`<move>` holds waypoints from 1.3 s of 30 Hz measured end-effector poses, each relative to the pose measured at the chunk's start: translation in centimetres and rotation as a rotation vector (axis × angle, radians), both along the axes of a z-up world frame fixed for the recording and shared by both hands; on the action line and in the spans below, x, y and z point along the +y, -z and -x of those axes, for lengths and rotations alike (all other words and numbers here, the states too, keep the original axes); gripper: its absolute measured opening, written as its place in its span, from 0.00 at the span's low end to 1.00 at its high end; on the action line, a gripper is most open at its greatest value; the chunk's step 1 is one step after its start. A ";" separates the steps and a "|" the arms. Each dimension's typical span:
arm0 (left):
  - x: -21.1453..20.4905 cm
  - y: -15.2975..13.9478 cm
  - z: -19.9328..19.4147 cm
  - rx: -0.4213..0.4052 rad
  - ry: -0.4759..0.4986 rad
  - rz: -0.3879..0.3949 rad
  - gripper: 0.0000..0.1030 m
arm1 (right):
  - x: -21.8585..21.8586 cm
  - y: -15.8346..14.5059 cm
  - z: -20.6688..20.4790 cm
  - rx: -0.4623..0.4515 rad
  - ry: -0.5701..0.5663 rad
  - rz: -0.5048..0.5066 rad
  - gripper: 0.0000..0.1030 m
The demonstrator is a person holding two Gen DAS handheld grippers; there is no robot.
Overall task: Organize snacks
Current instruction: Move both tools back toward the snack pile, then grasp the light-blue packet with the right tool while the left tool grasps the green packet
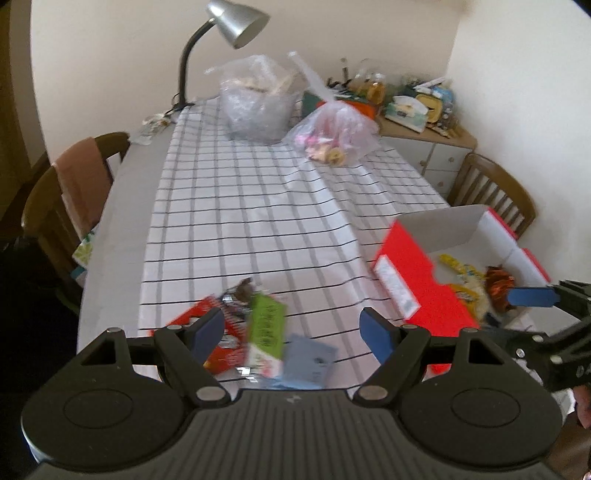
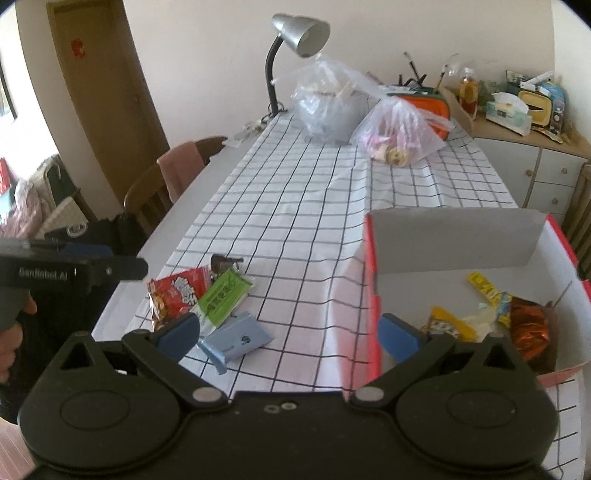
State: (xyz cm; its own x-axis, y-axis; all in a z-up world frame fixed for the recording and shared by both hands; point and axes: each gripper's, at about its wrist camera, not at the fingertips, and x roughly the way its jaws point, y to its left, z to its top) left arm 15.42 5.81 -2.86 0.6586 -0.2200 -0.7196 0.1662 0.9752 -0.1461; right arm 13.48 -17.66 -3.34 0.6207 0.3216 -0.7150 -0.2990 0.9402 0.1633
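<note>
- Where the checked cloth (image 2: pixel 295 206) runs out at the near left, a loose heap of snacks lies flat on it: a crinkly red packet (image 2: pixel 175 295), a glossy green packet (image 2: pixel 223 297) overlapping it, a matte pale-blue pouch (image 2: pixel 238 338) nearest, and a small dark wrapper (image 2: pixel 223 263) behind
- Left gripper (image 1: pixel 293 332) hovers over this heap with its blue-padded jaws spread wide and nothing between them; its view blurs the red packet (image 1: pixel 221 347), green packet (image 1: pixel 266 328) and pale-blue pouch (image 1: pixel 308 360)
- Right gripper (image 2: pixel 290 334) also stands wide apart and holds nothing, one pad over the heap's edge, the other at the box wall
- Red cardboard box (image 2: pixel 373 295), grey inside and rectangular with a raised flap, sits on the cloth right of the heap; inside it lie a yellow stick packet (image 2: pixel 482 286), a yellow-white packet (image 2: pixel 447 323) and a shiny orange-brown foil bag (image 2: pixel 530 325)
- At the far end stand a silver gooseneck lamp (image 2: pixel 301 31) and two clear, crumpled plastic bags (image 2: pixel 328 107)
- Only the right wrist view shows the brown door (image 2: pixel 103 103) and the left gripper's black body from the side; only the left wrist view shows the slatted wooden chair (image 1: pixel 493 192) beyond the box (image 1: pixel 413 280)
</note>
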 end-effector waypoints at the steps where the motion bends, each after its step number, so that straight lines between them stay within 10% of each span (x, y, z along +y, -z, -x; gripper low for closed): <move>1: 0.6 0.3 -0.3 0.006 -0.005 0.002 0.78 | 0.6 0.4 -0.2 0.007 -0.002 0.007 1.00; 24: 9.6 6.1 -1.2 0.084 -0.139 0.031 0.78 | 12.2 12.3 -7.2 0.235 0.166 0.188 0.97; 39: 8.9 6.8 -2.2 0.090 -0.123 0.024 0.78 | 12.3 13.8 -7.1 0.235 0.131 0.237 0.88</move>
